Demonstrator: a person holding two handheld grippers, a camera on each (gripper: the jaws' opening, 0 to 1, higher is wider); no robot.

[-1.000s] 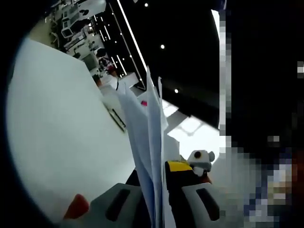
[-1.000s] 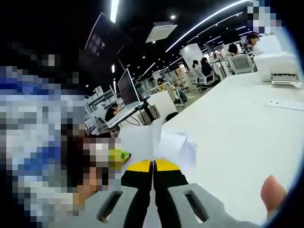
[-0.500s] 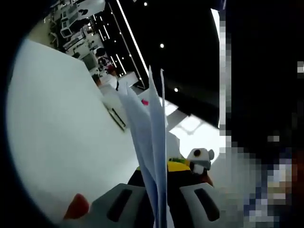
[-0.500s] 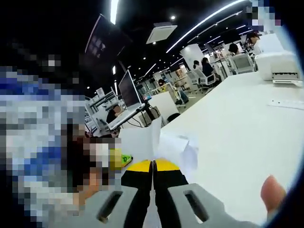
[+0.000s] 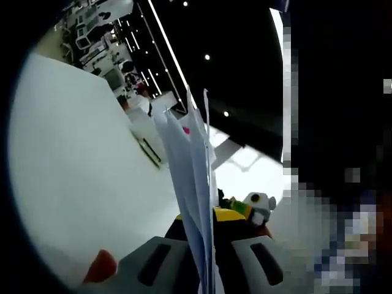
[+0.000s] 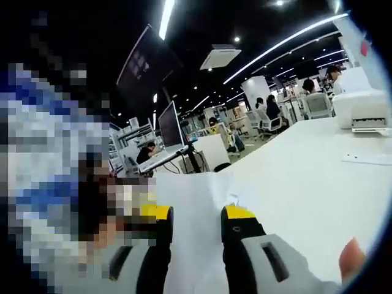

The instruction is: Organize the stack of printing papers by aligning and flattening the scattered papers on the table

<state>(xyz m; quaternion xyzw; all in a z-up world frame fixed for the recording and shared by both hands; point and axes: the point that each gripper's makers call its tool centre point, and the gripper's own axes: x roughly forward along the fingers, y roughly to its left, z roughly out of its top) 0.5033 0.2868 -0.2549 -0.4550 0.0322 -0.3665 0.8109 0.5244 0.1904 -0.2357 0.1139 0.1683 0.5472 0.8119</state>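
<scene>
White table (image 5: 79,159): left claw (image 5: 202,245) pinches upright papers (image 5: 193,177); right claw (image 6: 196,223) spread apart.

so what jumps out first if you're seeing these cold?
The sheaf of papers standing on edge, clamped in the left tool, cutting up the middle of the left gripper view against the white table. In the right gripper view the right tool is spread open, the white sheets lying between its yellow-tipped jaws.
</scene>
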